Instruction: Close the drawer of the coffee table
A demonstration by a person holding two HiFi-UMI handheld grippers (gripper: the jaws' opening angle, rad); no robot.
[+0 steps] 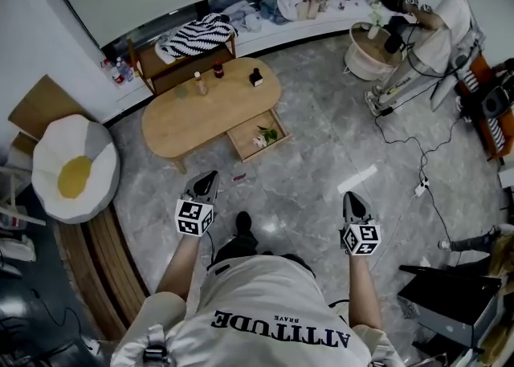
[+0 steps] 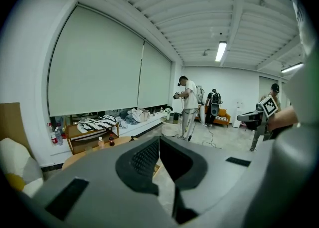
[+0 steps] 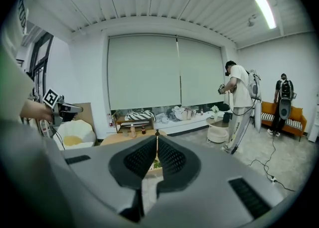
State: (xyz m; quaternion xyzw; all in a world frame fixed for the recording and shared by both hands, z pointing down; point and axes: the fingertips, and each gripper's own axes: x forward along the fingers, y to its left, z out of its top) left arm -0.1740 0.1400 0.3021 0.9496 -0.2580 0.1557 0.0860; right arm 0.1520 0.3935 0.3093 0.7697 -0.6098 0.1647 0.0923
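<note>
At lower centre, left gripper (image 1: 209, 177) and right gripper (image 1: 349, 197), both closed and empty, look mid-approach; next, reach and push the coffee table's (image 1: 201, 112) open drawer (image 1: 245, 140).

An oval wooden desk (image 1: 181, 124) stands on the grey marble floor (image 1: 321, 156). On its top stand a pale bottle (image 1: 200, 83), a dark bottle (image 1: 218, 70) and a small black thing (image 1: 256, 77). Its drawer (image 1: 243, 143) is pulled open, with greenery (image 1: 269, 134) inside. A small red thing (image 1: 239, 176) lies on the floor nearby.
</note>
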